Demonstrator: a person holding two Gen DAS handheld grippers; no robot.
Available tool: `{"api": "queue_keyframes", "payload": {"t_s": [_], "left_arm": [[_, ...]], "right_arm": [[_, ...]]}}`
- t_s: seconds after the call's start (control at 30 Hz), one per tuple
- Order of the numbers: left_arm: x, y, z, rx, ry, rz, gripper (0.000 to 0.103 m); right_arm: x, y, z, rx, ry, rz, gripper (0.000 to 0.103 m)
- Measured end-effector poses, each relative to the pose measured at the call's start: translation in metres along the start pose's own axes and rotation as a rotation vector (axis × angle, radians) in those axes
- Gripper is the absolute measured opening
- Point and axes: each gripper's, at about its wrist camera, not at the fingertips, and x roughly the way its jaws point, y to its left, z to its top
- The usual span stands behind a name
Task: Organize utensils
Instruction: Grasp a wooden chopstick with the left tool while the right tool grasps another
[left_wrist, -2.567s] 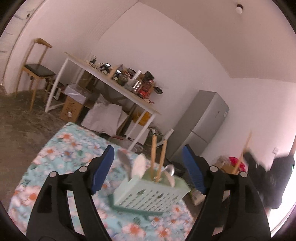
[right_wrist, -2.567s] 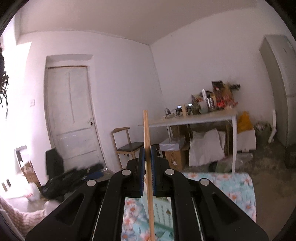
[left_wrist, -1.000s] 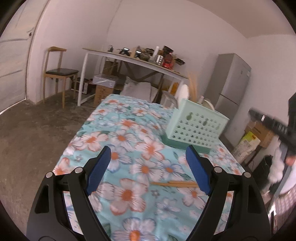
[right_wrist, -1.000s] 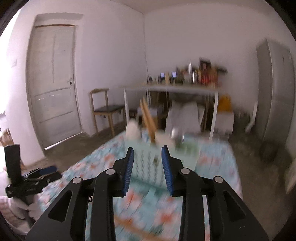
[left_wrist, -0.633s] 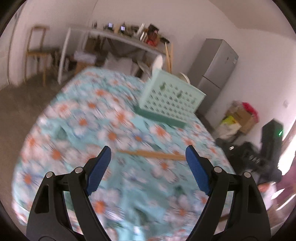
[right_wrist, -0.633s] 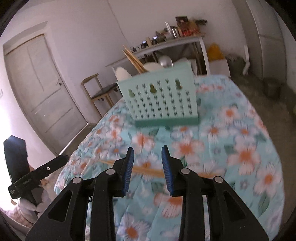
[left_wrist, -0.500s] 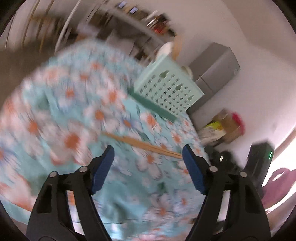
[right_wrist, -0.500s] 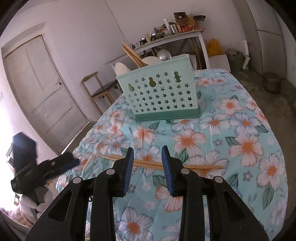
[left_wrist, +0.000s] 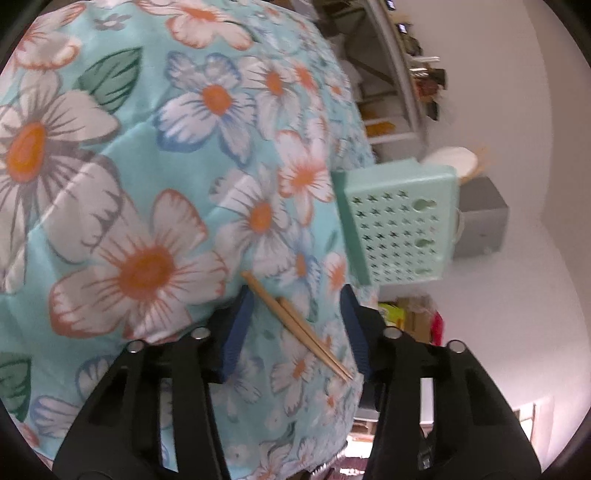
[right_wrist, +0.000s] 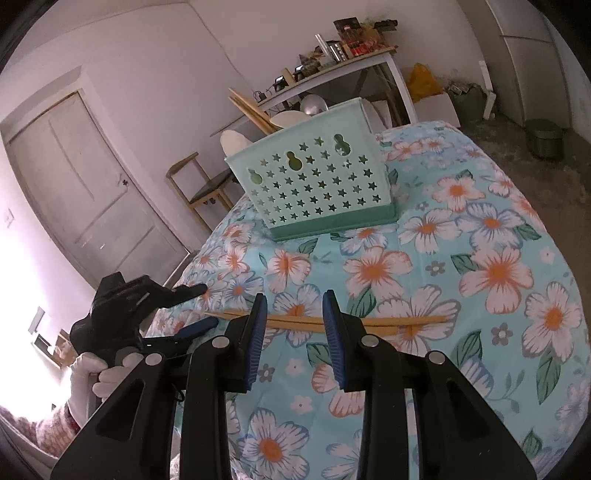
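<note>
Wooden chopsticks lie on the flowered tablecloth, near the mint utensil basket. A second ago the left gripper stood wide and higher; now it straddles their end, jaws closing, not yet pinching. The right gripper, part-open and empty, hovers over their middle. Pickup looks imminent.

soft daylight, left-edge glare, fisheye warping, slight blur.

Left gripper lower and rolled, jaws closing around the chopsticks, formerly wide.
</note>
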Motion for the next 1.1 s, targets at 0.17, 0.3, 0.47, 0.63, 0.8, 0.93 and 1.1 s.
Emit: {"api": "queue_keyframes", "payload": {"t_s": [0.17, 0.3, 0.47, 0.63, 0.8, 0.93, 1.1], "left_arm": [[0.002, 0.011, 0.006, -0.065, -0.018, 0.045, 0.015], [-0.004, 0.019, 0.008, -0.055, -0.019, 0.041, 0.012], [-0.023, 0.015, 0.003, -0.005, -0.022, 0.079, 0.011], [-0.043, 0.024, 0.001, -0.029, 0.033, 0.035, 0.026], [-0.036, 0.024, -0.002, -0.084, 0.074, -0.015, 0.043], [-0.024, 0.020, -0.006, -0.141, 0.106, -0.001, 0.041], [-0.015, 0.016, -0.008, -0.161, 0.101, 0.052, 0.033]], "right_arm": [[0.000, 0.000, -0.001, 0.001, 0.000, 0.003, 0.031], [-0.001, -0.002, 0.000, 0.007, -0.002, -0.004, 0.031], [-0.004, -0.004, 0.001, 0.012, -0.008, -0.007, 0.031], [0.000, -0.006, 0.001, 0.021, -0.002, -0.001, 0.031], [0.004, -0.003, 0.001, 0.012, 0.006, 0.005, 0.031], [0.001, -0.005, 0.001, 0.016, -0.001, 0.001, 0.031], [0.002, -0.010, -0.001, 0.041, 0.002, 0.004, 0.031]]}}
